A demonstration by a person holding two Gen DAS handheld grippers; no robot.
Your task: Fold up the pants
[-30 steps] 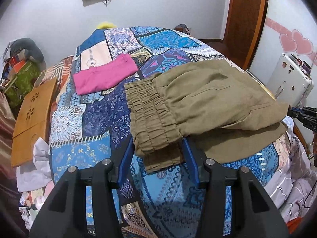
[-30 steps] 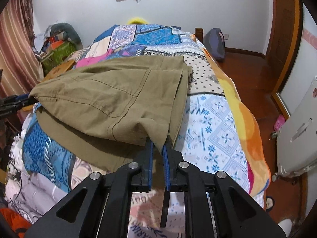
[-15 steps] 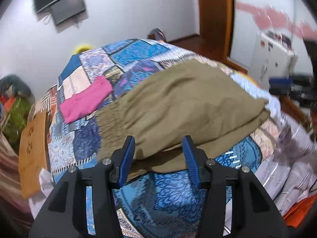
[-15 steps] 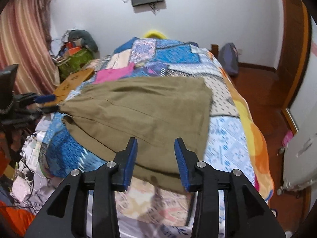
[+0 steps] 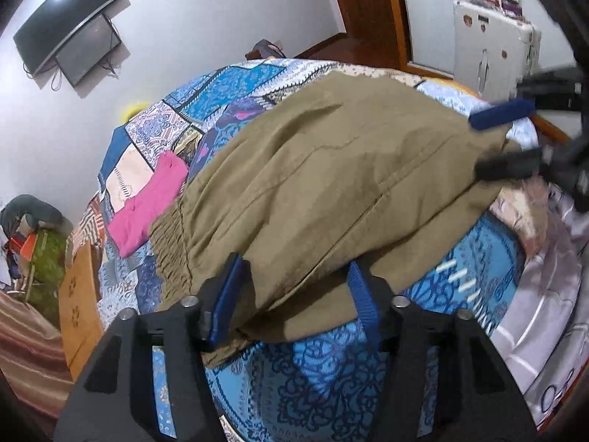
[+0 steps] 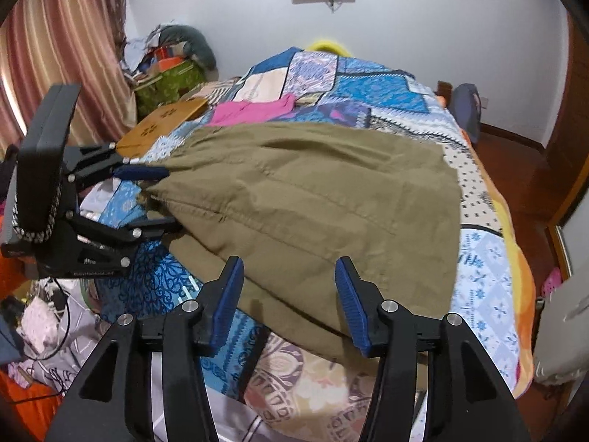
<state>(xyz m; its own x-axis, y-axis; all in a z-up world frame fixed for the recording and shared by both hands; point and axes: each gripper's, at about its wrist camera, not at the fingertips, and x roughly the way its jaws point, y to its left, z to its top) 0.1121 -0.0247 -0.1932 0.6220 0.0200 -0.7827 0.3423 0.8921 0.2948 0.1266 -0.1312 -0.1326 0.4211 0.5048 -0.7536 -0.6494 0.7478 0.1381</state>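
Observation:
The olive-brown pants [image 5: 331,169] lie folded in layers on the patchwork bedspread [image 5: 228,84], elastic waistband [image 5: 173,246] at the left. My left gripper [image 5: 294,294] is open, its blue pads on either side of the near folded edge by the waistband. My right gripper [image 6: 289,294] is open at the near edge of the pants [image 6: 316,199] on the other end. Each gripper shows in the other's view: the right one [image 5: 504,140] at the far end, the left one [image 6: 154,199] at the waistband end.
A folded pink garment [image 5: 147,202] lies on the bed beyond the waistband. A wooden board [image 5: 79,302] leans at the bed's left side, with piled clutter [image 6: 169,70] behind. A white appliance [image 5: 493,48] and a door [image 5: 368,11] stand at the right. Bedding hangs over the near edge.
The right gripper was shut on the pants' hem a second ago and has opened and let go. Both grippers have shifted and tilted along the near edge of the pants.

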